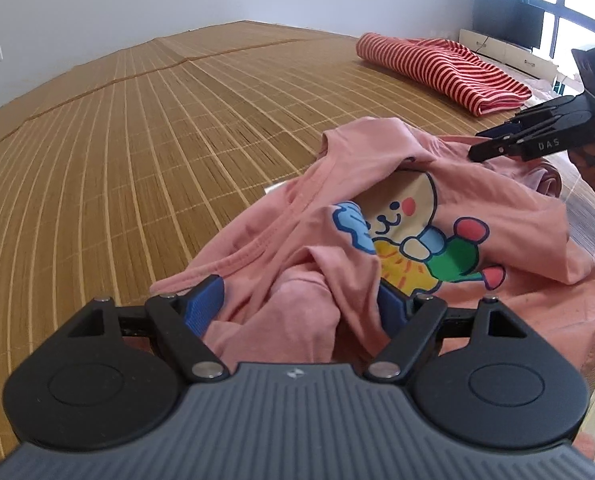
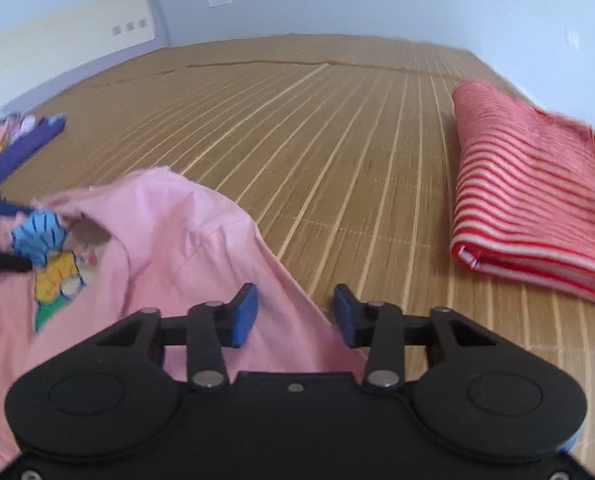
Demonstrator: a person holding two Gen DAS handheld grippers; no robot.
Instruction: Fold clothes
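The only writing to be read was "DAS" in pale letters on the black side of the right tool point(image 1: 493, 142), seen from the left wrist view at the right edge, with a small green light on its body above. No containers showed in either view.

The pink shirt point(image 1: 377, 232) lay crumpled on the near part of the bamboo mat point(image 1: 157, 140), its cartoon print (a cream face with red cheeks, a blue shape, yellow and green below) turned up. The left tool point(image 1: 297, 300) stood with its blue pads wide apart and a bunch of the pink cloth heaped between them; whether the pads actually pressed on it could not be told, since the cloth hid the right pad almost wholly.

In the right wrist view, which was blurred, the right tool point(image 2: 295, 312) had its blue pads partly apart, over the right edge of the pink shirt point(image 2: 169, 240), with cloth and mat visible in the gap and neither pad touching it.

A red and white striped garment point(image 2: 537, 200) lay folded on the mat, far right, well apart from the shirt. At the far left lay a purple item point(image 2: 25, 148) beside something yellow, too blurred to name.
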